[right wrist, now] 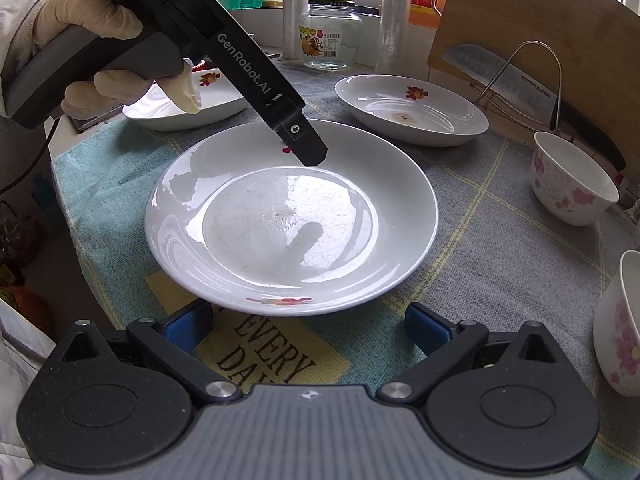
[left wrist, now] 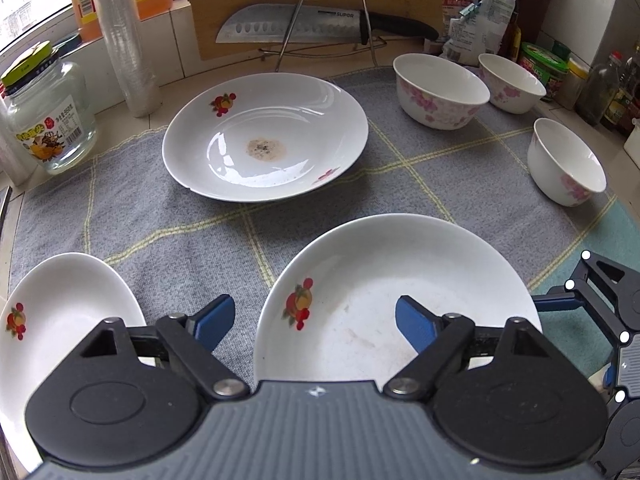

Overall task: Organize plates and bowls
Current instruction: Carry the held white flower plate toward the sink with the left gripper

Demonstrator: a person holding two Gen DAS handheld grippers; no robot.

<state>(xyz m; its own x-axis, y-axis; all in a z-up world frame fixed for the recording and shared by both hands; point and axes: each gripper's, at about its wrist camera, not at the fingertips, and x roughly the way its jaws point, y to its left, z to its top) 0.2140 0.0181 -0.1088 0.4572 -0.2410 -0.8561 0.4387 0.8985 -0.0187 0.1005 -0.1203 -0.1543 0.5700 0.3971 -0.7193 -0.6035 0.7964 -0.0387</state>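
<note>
Three white plates with fruit motifs lie on the grey checked cloth: a near one (left wrist: 400, 300) (right wrist: 292, 220), a far one with a brown stain (left wrist: 264, 136) (right wrist: 412, 110), and a left one (left wrist: 60, 320) (right wrist: 184, 100). Three white bowls with pink flowers stand at the right (left wrist: 440, 92) (left wrist: 512, 82) (left wrist: 566, 160); two show in the right wrist view (right wrist: 572, 180) (right wrist: 620, 324). My left gripper (left wrist: 314, 328) is open, its jaws astride the near plate's left rim. My right gripper (right wrist: 308, 326) is open at that plate's near edge, holding nothing.
A knife (left wrist: 320, 24) rests on a wire rack against a wooden board at the back. A glass jar (left wrist: 48, 112), a stack of plastic cups (left wrist: 120, 32), oil bottles and condiment jars (left wrist: 544, 64) line the counter's edges. A gloved hand (right wrist: 120, 60) holds the left gripper.
</note>
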